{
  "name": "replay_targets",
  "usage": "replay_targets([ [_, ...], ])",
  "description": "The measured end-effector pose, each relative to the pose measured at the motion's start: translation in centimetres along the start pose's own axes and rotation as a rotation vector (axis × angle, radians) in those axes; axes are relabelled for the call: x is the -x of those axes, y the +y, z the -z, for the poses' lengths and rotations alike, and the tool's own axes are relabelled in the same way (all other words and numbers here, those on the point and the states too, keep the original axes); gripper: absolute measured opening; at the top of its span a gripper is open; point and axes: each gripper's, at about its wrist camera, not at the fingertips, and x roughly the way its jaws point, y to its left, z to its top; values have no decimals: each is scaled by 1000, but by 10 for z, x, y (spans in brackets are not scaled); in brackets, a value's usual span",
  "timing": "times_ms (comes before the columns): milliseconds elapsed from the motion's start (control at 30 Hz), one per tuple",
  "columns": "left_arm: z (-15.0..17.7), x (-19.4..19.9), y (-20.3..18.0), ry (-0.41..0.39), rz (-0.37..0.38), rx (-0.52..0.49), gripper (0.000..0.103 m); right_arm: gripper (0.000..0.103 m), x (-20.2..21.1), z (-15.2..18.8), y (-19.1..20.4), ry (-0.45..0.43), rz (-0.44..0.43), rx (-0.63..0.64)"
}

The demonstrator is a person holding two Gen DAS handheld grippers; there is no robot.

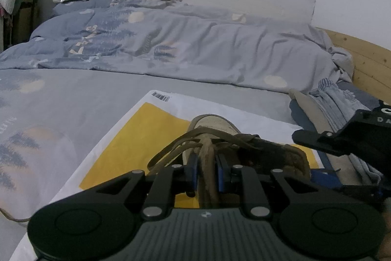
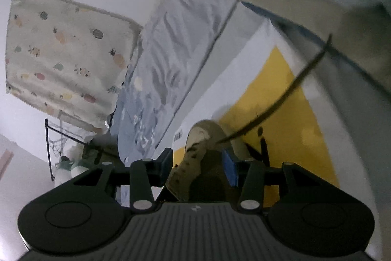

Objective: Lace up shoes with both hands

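Two hand-held grippers meet at a worn beige canvas shoe (image 1: 220,129) laid on a yellow-and-white bag (image 1: 136,138) on the bed. The left hand-held gripper (image 1: 207,174) is pinched on the shoe's tongue; the right hand-held gripper (image 2: 199,163) is spread, with a loose brown lace (image 2: 288,94) lying free, which may slip back out of its eyelet.

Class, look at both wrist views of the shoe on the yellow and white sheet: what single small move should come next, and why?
Probably the right gripper should close on the loose lace. Its fingers stand open around the shoe, gripping nothing, and that lace strand swings free just beyond them. The left gripper is shut on the shoe's tongue, steadying it.
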Motion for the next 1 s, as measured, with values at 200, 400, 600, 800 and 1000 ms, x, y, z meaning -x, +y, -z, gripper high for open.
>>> replay_targets([
  [200,-2,-1,2,7,4,12,14,47,-23,-6,-3,-45,25,-23],
  [400,-1,-2,4,6,10,2,14,20,-48,-7,-2,-65,58,-17],
  [600,0,-3,6,9,15,-9,15,1,-35,-5,25,-160,77,170],
  [800,0,-4,5,11,13,-11,15,1,-3,-17,36,-296,114,279],
  [1000,0,-4,4,10,9,-13,15,1,28,-39,31,-421,171,306],
])
